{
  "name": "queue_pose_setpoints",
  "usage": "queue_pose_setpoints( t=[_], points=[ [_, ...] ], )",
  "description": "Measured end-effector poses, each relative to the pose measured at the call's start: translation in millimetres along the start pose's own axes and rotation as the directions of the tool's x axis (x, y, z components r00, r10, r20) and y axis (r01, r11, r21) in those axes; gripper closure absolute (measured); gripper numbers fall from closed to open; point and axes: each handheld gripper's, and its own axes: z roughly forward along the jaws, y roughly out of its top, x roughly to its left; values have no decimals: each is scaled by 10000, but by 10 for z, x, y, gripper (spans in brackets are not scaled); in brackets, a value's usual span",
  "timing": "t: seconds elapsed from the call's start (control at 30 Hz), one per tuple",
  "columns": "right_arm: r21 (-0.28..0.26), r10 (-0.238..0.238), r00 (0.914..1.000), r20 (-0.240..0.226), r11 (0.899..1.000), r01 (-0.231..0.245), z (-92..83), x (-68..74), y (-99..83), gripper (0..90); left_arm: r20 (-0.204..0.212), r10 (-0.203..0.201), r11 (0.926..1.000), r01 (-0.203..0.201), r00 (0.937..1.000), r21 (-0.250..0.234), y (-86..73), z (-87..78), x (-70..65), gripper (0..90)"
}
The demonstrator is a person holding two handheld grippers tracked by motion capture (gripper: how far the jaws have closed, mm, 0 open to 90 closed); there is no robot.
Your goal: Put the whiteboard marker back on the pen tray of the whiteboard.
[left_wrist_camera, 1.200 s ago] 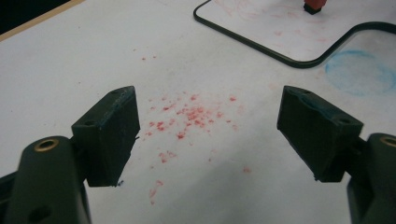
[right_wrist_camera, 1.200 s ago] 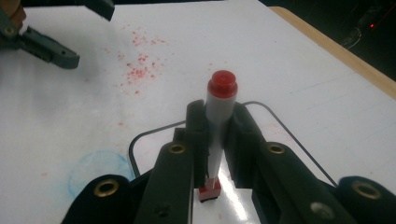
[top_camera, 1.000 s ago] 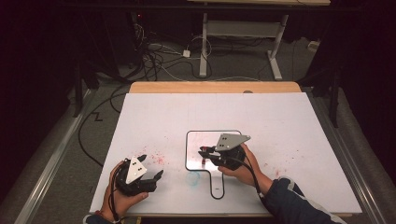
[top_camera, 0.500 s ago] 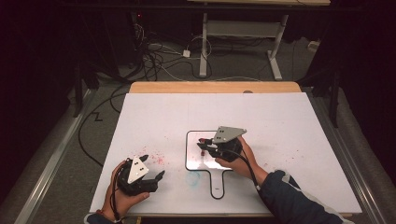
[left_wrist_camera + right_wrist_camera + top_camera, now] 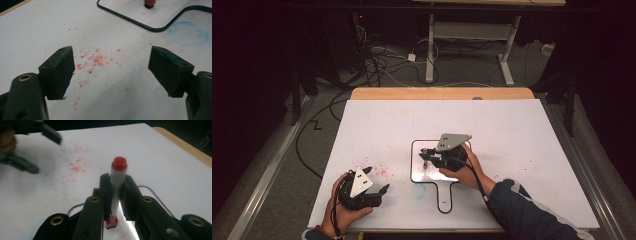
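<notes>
High view | R gripper (image 5: 428,159) over whiteboard (image 5: 417,172), clamps marker (image 5: 117,185) upright | L gripper (image 5: 376,184) agape on table (image 5: 512,130)

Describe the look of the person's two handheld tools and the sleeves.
Both the left tool and right tool are black, each topped by a grey three-cornered plate and trailing a black cable. Brass-coloured rivets mark the jaws. The right sleeve is dark with a white band.

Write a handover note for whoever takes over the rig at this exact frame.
Right gripper: shut on a red marker, held upright, tip down on the small whiteboard.
Left gripper: open, holding nothing, low over the white table sheet near red specks.
Done: marker gripped and set on the board; faint red marks by the tip.
Left: whatever drawing remains, then putting the marker down.
</notes>
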Motion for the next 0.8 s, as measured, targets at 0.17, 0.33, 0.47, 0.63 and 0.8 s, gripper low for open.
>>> queue_pose_setpoints(
  t=[0.17,0.33,0.47,0.63,0.8],
  points=[
    [104,9,9999,-166,9999,-7,-25,4,1,815,41,53,10000,-53,10000,25,-2,-5,9,206],
    [124,-845,9913,-1013,9962,862,-73,302,16,815,63,85,10000,-85,9999,6,4,-10,-11,207],
    [519,-971,9952,123,9940,963,-47,133,35,815,81,130,9999,-130,9999,11,13,-3,-20,208],
    [671,-68,9994,343,9977,45,-80,-148,11,815,167,170,9998,-171,9997,63,8,4,-23,211],
    [931,-490,9973,-551,9942,540,-198,42,5,815,221,118,9999,-119,9997,36,6,-1,-15,211]
  ],
)
